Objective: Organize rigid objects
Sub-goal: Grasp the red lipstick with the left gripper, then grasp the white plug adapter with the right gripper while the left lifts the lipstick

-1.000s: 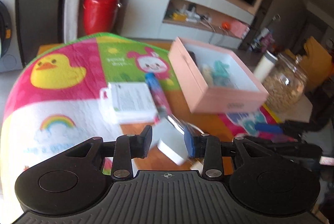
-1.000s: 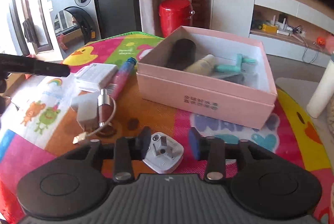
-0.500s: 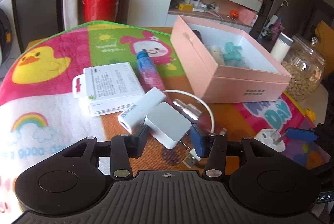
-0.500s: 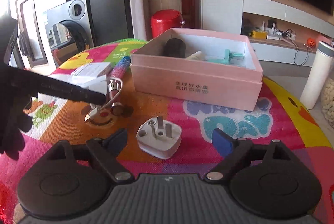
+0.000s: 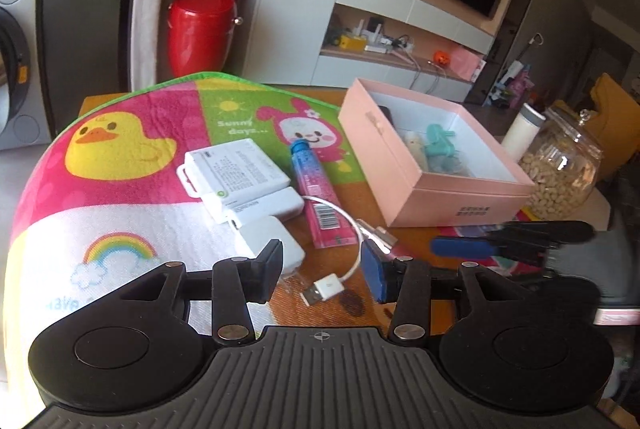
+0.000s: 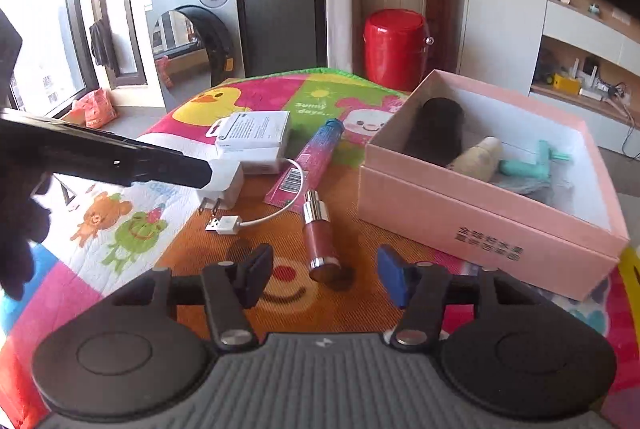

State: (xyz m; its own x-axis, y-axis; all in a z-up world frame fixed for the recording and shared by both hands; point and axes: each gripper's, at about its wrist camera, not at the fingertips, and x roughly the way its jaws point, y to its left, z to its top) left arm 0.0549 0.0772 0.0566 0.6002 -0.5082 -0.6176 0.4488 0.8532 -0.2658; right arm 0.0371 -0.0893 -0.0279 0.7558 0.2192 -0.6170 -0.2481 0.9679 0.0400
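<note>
The right gripper (image 6: 325,275) hovers low over a colourful cartoon mat (image 6: 132,233). Its jaws, which have just been closing, stand partly apart and hold nothing. A small metallic red tube (image 6: 318,239) lies on the mat just ahead of the gap. The left gripper (image 5: 322,271), jaws also just narrowing, is partly spread and empty above a short white USB cable (image 5: 334,279), its left fingertip beside a white charger (image 5: 264,239). Beyond lie a white boxed pack (image 5: 236,173) and a pink-blue tube (image 5: 316,193). Farther right, the open pink box (image 6: 492,213) already contains several items.
</note>
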